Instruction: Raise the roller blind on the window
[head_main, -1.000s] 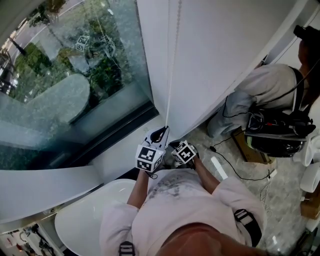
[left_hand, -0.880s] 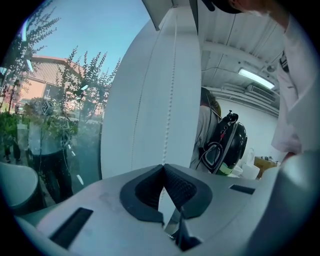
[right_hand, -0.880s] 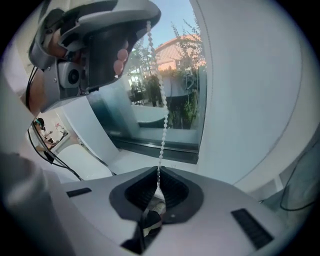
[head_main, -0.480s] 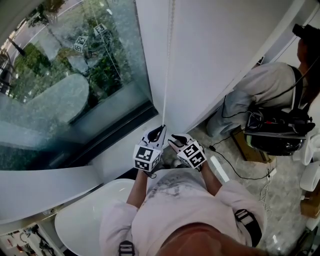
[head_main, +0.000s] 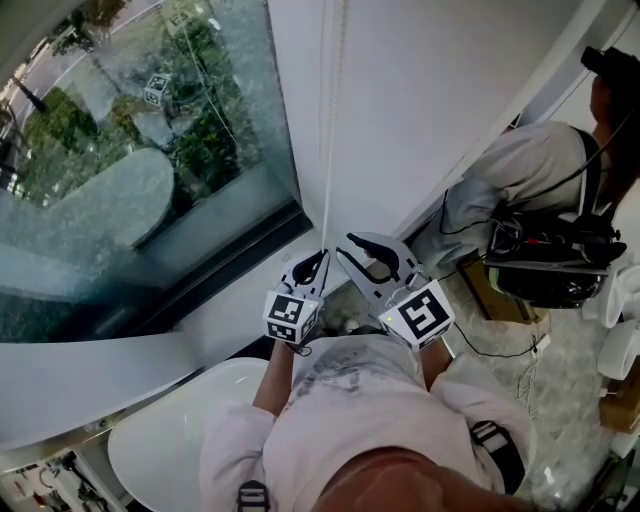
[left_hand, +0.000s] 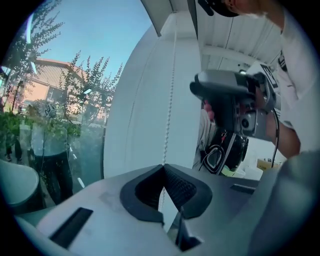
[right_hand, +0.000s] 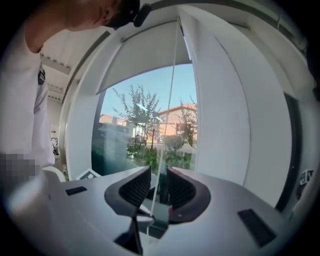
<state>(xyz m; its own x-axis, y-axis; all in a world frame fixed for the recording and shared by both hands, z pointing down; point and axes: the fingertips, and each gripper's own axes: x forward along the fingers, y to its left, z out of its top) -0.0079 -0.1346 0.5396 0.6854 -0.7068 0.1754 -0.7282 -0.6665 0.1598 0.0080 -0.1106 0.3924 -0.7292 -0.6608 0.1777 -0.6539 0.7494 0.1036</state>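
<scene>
1. The window glass (head_main: 150, 150) fills the upper left of the head view, with trees and a building outside.
2. A white tub (head_main: 150, 420) stands below the window, in front of the person.
3. The roller blind (right_hand: 145, 62) covers only the upper part of the window, as seen in the right gripper view. The pane below its lower edge is uncovered.
4. The left gripper (head_main: 318, 262) is closed on the bead chain (head_main: 326, 150). The chain hangs straight down the edge of the white wall (head_main: 430, 100).
5. The right gripper (head_main: 352, 246) is just beside the left one, on its right. Its jaws stand apart. The chain passes between them, and the pads do not press on it.
6. A second person (head_main: 530, 170) crouches at the far right, wearing cabled equipment.
7. The floor (head_main: 560, 400) there is pale stone with a cable lying across it.
</scene>
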